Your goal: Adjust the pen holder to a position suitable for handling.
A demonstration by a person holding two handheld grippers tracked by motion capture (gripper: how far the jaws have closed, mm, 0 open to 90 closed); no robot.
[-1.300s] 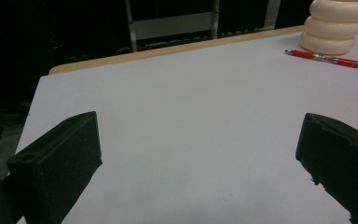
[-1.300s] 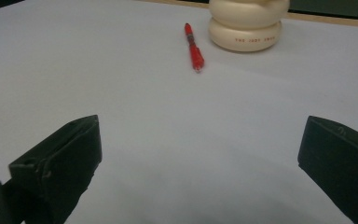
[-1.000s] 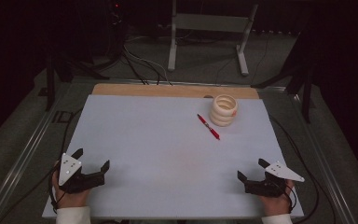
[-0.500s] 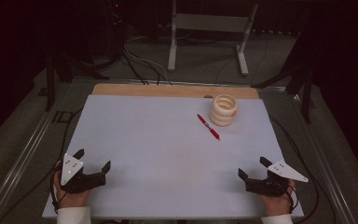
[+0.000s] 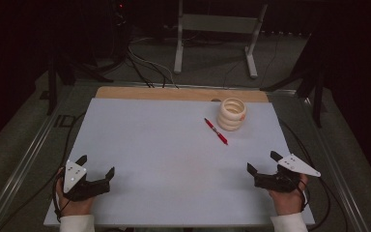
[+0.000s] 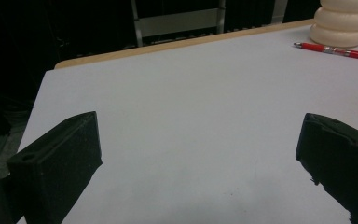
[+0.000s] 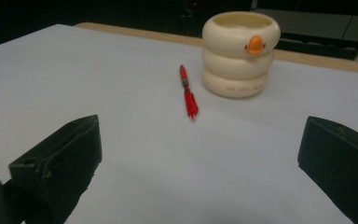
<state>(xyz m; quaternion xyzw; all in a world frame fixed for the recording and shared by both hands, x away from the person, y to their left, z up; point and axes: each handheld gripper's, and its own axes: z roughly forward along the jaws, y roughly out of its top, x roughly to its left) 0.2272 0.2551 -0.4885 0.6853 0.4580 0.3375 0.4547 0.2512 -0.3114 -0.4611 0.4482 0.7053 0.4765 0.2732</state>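
I hold my left tool [image 5: 95, 166] at the near left corner of the bench [image 5: 164, 145], jaws spread wide apart, nothing between them. My right tool [image 5: 263, 162] sits at the near right corner, jaws likewise apart and empty. Farther out, right of centre, a red pen [image 5: 216, 131] lies flat. Just beyond it stands a cream ribbed cup [image 5: 232, 114], upright, near the far wooden edge [image 5: 174, 93].

Bench [image 5: 174, 154] top: matt, smooth pale sheet, bare wood strip [image 5: 174, 93] along far edge. Ringed holder [image 7: 240, 53]: cream, smooth, soft sheen, looks plastic or ceramic. Pen [image 7: 188, 93]: glossy red plastic. Both tools' jaws: matt black, slightly grainy plastic.
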